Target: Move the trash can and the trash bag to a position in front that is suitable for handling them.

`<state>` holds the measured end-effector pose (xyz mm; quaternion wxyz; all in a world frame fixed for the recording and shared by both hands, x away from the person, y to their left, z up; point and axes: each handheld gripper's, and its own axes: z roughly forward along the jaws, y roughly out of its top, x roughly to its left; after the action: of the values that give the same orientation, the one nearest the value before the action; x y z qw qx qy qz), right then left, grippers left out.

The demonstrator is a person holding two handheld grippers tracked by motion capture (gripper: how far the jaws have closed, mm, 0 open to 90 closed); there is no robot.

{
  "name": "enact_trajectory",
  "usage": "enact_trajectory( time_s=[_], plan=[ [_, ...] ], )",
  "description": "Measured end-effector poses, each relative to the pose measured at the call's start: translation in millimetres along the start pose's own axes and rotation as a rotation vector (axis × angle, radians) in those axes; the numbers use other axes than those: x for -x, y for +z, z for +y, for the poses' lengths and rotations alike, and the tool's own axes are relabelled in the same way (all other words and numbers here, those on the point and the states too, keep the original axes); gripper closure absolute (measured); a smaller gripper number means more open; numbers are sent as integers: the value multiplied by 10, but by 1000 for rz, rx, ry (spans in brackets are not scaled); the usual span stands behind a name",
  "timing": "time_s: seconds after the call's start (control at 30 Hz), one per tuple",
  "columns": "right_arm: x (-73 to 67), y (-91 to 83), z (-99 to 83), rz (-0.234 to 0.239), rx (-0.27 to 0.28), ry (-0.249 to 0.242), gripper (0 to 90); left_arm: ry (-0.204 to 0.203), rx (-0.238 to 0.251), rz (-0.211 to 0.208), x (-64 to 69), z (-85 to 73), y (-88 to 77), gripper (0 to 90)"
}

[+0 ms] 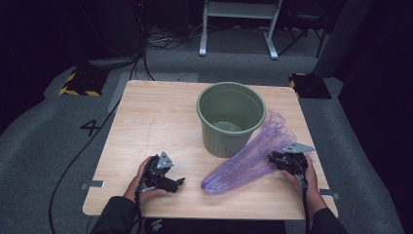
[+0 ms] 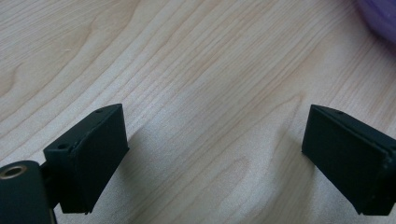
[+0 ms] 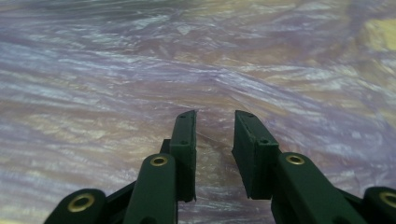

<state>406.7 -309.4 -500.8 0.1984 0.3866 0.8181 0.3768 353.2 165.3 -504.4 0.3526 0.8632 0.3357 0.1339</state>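
A crumpled purple plastic bag (image 1: pixel 248 158) lies on the wooden table (image 1: pixel 151 117), stretching from beside a green bucket (image 1: pixel 231 119) toward the front. My right gripper (image 1: pixel 273 158) is at the bag's right side. In the right gripper view its jaws (image 3: pixel 215 116) stand narrow, with a fold of the purple film (image 3: pixel 140 70) gathered between them and wrinkles running to the tips. My left gripper (image 1: pixel 178 184) rests low at the front left, jaws wide apart (image 2: pixel 215 154) over bare wood, with nothing between them. A corner of the bag (image 2: pixel 380 16) shows beyond it.
The bucket stands upright at the table's middle back, and its inside looks empty. Bare wood spreads across the left half of the table. Cables trail over the grey floor (image 1: pixel 58 146) on the left, and a white frame (image 1: pixel 238 19) stands behind the table.
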Motion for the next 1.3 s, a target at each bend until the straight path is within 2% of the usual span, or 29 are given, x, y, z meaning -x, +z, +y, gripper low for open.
enact_trajectory(
  time_s=[0.03,0.07,0.17,0.23,0.27,0.3,0.33,0.43,0.5,0.6,0.67,0.7,0.77,0.8,0.97,1.03,1.13,1.2,1.3],
  plan=[
    [31,10,4,-9,2,7,677,-1,0,-1,1,1,2,63],
    [99,31,14,-38,5,31,641,-1,2,-1,1,1,4,62],
    [161,32,36,-74,-2,35,585,0,2,-2,2,1,4,62],
    [193,-7,60,-76,18,63,502,2,4,-6,4,3,7,62],
    [193,-7,60,-76,18,63,502,2,4,-6,4,3,7,62],
    [201,-40,80,-63,37,84,462,7,1,-6,4,5,5,62],
    [176,-134,142,-5,100,122,377,7,1,-8,6,6,7,62],
    [69,-210,221,29,146,109,313,12,-1,-11,6,8,7,62],
    [-31,-218,264,46,162,77,277,13,-2,-11,7,9,7,62],
    [-175,-166,314,61,143,15,243,16,-2,-13,7,10,8,62],
    [-210,-138,323,73,135,7,236,15,-1,-14,10,11,9,62],
    [-260,-44,331,80,93,-13,224,18,-1,-15,10,12,10,63],
    [-270,-8,331,76,72,-25,216,19,-2,-17,11,13,11,62],
    [-263,90,327,90,36,-22,208,21,-3,-20,12,15,13,62],
    [-221,243,308,86,-13,-6,202,28,-1,-29,17,22,21,62],
    [-203,289,293,86,-22,9,204,28,-1,-29,18,23,21,62],
    [-201,324,280,72,-29,6,216,29,-1,-30,18,23,22,62],
    [-199,340,280,64,-29,9,273,33,-2,-31,19,30,30,56],
    [-204,344,279,50,-33,9,291,45,-7,-45,22,71,70,47]
  ],
)
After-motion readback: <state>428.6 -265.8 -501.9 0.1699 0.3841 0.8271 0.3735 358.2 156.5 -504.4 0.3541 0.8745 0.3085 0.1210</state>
